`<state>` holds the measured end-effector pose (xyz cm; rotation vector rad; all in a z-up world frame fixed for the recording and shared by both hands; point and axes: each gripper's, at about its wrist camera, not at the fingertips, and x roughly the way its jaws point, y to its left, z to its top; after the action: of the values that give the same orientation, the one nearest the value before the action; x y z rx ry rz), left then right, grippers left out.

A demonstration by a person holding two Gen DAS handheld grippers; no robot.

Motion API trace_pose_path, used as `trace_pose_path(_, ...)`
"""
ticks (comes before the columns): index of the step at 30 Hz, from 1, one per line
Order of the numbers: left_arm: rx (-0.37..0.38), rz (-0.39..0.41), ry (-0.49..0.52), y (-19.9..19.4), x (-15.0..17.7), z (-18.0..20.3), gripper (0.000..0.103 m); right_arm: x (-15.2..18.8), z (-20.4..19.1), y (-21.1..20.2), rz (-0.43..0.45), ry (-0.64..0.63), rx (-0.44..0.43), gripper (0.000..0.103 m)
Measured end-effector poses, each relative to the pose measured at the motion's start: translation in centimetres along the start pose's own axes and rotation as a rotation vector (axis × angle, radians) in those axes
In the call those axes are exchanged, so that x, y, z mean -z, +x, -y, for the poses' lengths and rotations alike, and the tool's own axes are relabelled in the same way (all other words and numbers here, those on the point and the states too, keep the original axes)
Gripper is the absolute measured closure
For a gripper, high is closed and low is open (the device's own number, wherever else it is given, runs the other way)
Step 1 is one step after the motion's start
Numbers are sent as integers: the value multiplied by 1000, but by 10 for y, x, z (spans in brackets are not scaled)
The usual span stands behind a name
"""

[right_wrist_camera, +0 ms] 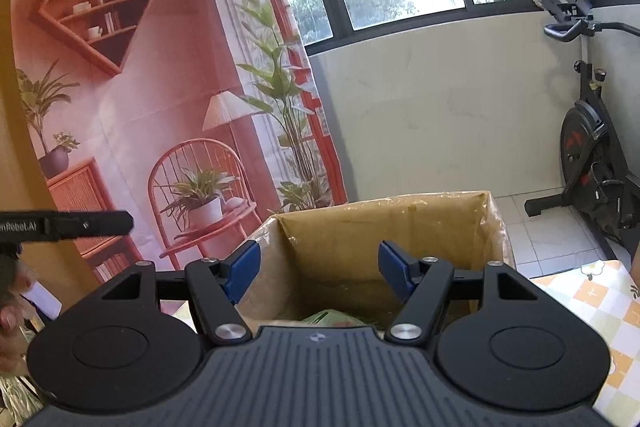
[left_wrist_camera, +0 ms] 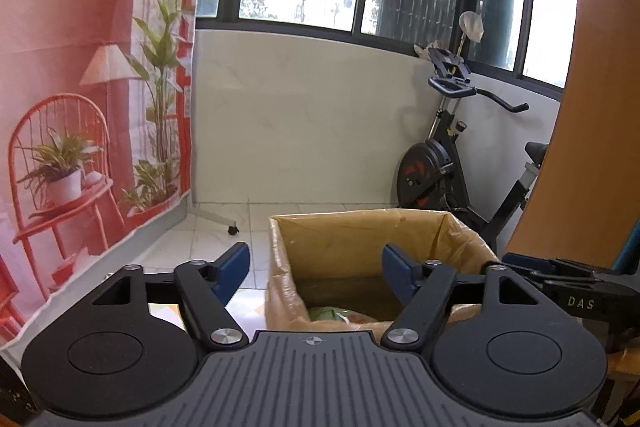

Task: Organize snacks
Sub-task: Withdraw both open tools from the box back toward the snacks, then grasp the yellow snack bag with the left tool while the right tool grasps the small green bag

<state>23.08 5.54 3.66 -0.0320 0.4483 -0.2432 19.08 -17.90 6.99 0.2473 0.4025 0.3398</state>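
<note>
Seen from the left wrist, the left gripper [left_wrist_camera: 316, 267] hangs wide open and empty above a cardboard box [left_wrist_camera: 340, 231], where a green snack packet [left_wrist_camera: 332, 315] lies at the bottom; an exercise bike [left_wrist_camera: 452, 163] stands behind. From the right wrist, the right gripper [right_wrist_camera: 319, 267], equally spread and holding nothing, faces the same box beside the checked tablecloth [right_wrist_camera: 600, 311]. The next packet is best fetched with the wrist clear of the box rim.

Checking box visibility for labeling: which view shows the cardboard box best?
The right wrist view: the cardboard box shows both side walls, the back wall and its plastic liner. In the left wrist view the cardboard box sits lower, its right wall partly behind a blue finger pad.
</note>
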Motion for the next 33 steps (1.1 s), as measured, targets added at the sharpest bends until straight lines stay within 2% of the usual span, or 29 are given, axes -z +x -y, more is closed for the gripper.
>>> trace_pose_path(5, -45, 2, 63, -13, 25, -8, 26, 24, -6, -8, -6, -7, 22, 35)
trace_pose_path(7, -50, -12, 57, -15, 39, -13, 26, 37, -8, -9, -10, -15, 33, 35)
trace_pose_path(11, -35, -35, -18, -12, 72, -27, 25, 63, -16, -7, -27, -93, 75, 35)
trace_pose_path(14, -58, -73, -90, -5, 97, -38, 25, 87, -20, -1, -71, -151, 93, 35)
trace_pose_path(18, -66, -98, -213, 0, 127, -50, 25, 111, -22, 6, -123, -166, 92, 33)
trace_pose_path(20, -69, -115, -241, 1, 139, -54, 23, 121, -22, 11, -150, -166, 88, 27)
trace_pose_path(23, -82, -146, -213, 3, 154, -53, 23, 134, -22, 20, -193, -169, 93, 25)
trace_pose_path(25, -89, -154, -196, 4, 158, -53, 23, 140, -20, 25, -207, -172, 89, 19)
trace_pose_path(28, -79, -164, -205, 5, 164, -53, 21, 150, -15, 32, -222, -171, 88, 19)
trace_pose_path(30, -69, -174, -215, 5, 168, -53, 19, 155, -10, 38, -232, -149, 89, 15)
trace_pose_path(33, -55, -194, -204, 7, 173, -46, 17, 156, -5, 43, -248, -96, 76, 14)
